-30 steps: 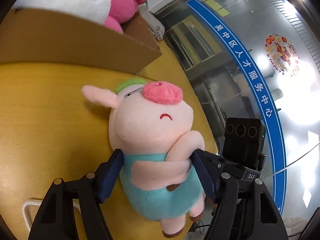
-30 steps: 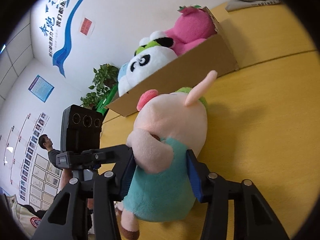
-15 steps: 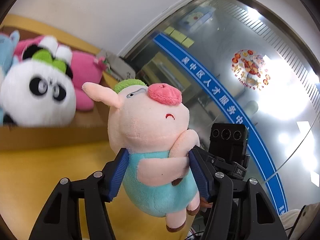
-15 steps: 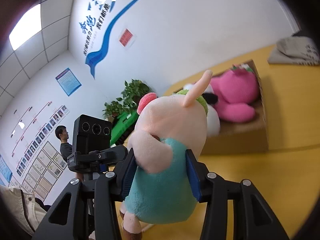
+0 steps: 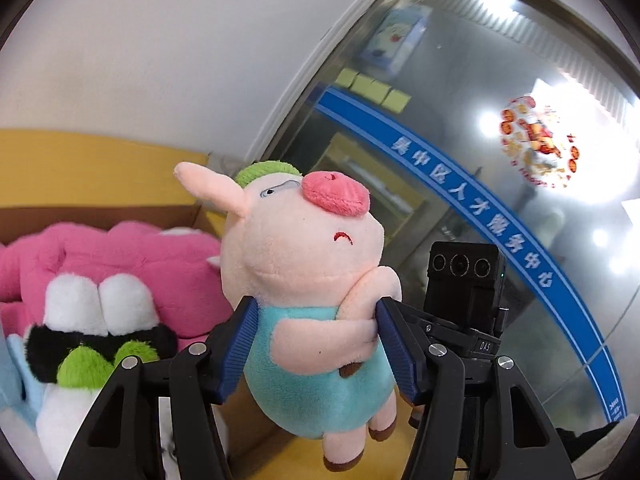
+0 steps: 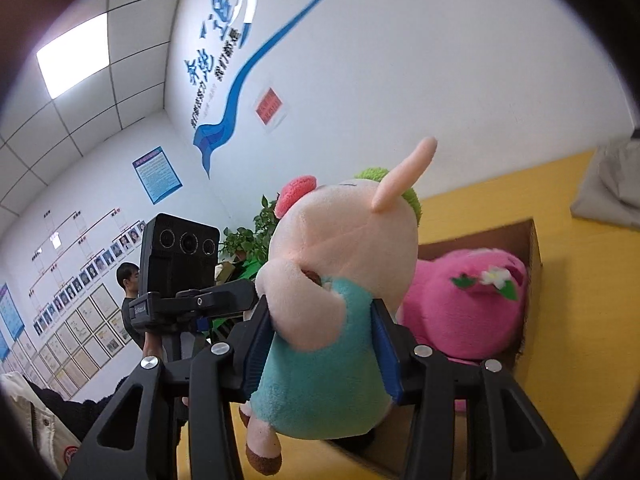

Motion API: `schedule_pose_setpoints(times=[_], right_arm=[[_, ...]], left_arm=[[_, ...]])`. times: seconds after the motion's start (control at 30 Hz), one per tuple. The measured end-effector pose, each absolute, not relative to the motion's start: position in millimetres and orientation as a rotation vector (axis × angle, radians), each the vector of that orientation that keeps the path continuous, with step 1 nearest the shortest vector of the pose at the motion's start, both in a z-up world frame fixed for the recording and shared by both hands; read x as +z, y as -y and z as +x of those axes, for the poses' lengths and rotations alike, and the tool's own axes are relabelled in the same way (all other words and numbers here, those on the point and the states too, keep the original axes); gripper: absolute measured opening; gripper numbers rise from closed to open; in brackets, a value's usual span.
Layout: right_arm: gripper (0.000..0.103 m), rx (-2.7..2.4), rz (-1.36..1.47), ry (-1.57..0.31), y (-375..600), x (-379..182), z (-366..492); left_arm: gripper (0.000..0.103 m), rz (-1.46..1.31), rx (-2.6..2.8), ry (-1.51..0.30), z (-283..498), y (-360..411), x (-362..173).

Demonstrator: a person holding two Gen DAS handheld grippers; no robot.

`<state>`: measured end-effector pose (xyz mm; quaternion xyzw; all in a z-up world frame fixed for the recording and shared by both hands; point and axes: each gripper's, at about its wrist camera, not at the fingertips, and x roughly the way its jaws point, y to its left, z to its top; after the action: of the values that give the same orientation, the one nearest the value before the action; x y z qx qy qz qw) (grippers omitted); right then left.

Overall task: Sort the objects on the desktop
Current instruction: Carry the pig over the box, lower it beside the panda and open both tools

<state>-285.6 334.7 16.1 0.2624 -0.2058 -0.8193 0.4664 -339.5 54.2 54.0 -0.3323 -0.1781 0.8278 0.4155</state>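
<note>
A pink plush pig (image 5: pixel 304 264) in a teal outfit hangs in the air, gripped from both sides. My left gripper (image 5: pixel 314 320) is shut on its body and arm, blue pads pressed into the plush. My right gripper (image 6: pixel 320 320) is shut on the same pig (image 6: pixel 340 232) from the opposite side. Each view shows the other gripper's black camera block (image 5: pixel 464 280) (image 6: pixel 180 256) behind the pig. The pig hovers at the edge of an open cardboard box (image 5: pixel 100 216) (image 6: pixel 534 248).
The box holds a pink plush (image 5: pixel 120 256) (image 6: pixel 464 304) and a panda plush (image 5: pixel 96 312). It stands on a yellow table (image 6: pixel 580 300) with a grey cloth bag (image 6: pixel 616 188) at the far end. A person (image 6: pixel 128 280) stands in the background.
Both grippers lifted the pig off the table and carried it up to the box. The left jaws pinched in slightly on the pig.
</note>
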Motion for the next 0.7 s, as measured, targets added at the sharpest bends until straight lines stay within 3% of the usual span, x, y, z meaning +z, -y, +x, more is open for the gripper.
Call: schedule_pose_setpoints(times=[0.2, 0.37, 0.47, 0.57, 0.7], right_arm=[[0.047, -1.959, 0.891, 0.413, -329.0, -38.9, -307.5], [0.050, -1.992, 1.021, 0.342, -333.0, -44.1, -306.0], [0.050, -2.043, 1.036, 0.261, -333.1, -33.1, -296.1], [0.050, -2.097, 0.998, 0.184, -335.0, -11.8, -282.1], [0.050, -2.110, 0.873, 0.232, -341.1, 27.7, -283.7]], left_arm=[[0.063, -0.988, 2.061, 0.437, -353.7, -63.2, -8.2], [0.063, -0.968, 2.030, 0.399, -336.7, -67.4, -4.4], [0.063, -0.985, 2.045, 0.316, -331.1, -78.9, -2.3], [0.063, -0.965, 2.051, 0.351, -326.5, -71.1, 4.7], [0.063, -0.914, 2.075, 0.371, -315.2, -60.6, 21.0]])
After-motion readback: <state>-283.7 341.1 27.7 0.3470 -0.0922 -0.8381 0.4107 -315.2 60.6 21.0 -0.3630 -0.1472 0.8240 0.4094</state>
